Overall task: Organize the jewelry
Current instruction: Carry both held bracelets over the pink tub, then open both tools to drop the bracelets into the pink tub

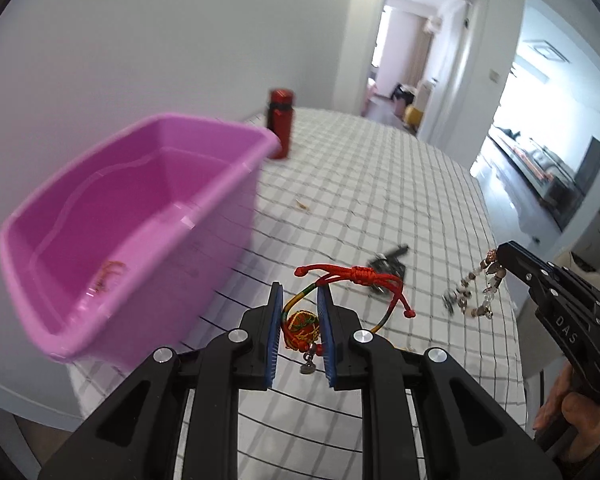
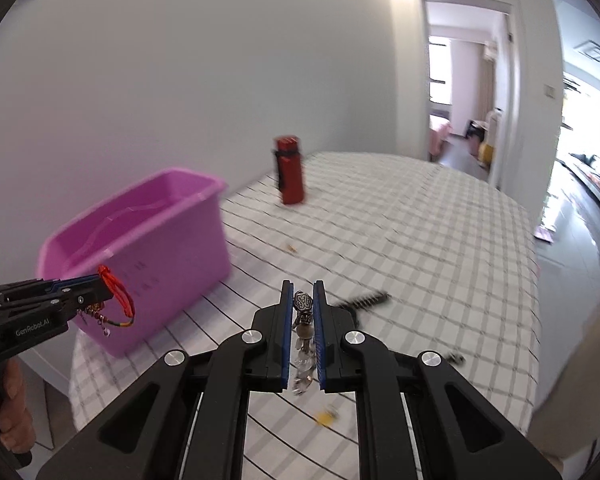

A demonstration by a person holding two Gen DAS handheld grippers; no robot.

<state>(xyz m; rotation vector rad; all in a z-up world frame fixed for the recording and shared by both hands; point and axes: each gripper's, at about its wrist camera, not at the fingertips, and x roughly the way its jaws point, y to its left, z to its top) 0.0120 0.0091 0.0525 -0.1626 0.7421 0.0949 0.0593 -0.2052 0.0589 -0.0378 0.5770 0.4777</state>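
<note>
My left gripper [image 1: 300, 296] is shut on a red and multicoloured cord bracelet [image 1: 352, 276] with a woven ball and small metal charm hanging between the pads. It hangs above the checked tablecloth, just right of the pink plastic bin [image 1: 140, 216]. My right gripper [image 2: 303, 292] is shut on a beaded bracelet [image 2: 302, 304] of silver and clear beads; the left wrist view shows that beaded bracelet [image 1: 476, 292] dangling from the right gripper [image 1: 500, 254]. In the right wrist view the left gripper [image 2: 104, 284] holds the cord bracelet [image 2: 120, 300] beside the pink bin [image 2: 148, 240]. An orange piece [image 1: 110, 276] lies inside the bin.
A red bottle [image 1: 281, 122] stands at the table's far side by the white wall. A dark jewelry piece [image 1: 388, 264] lies on the tablecloth [image 1: 380, 184] between the grippers, with small yellow bits [image 2: 324, 418] scattered about. A doorway opens beyond the table's right edge.
</note>
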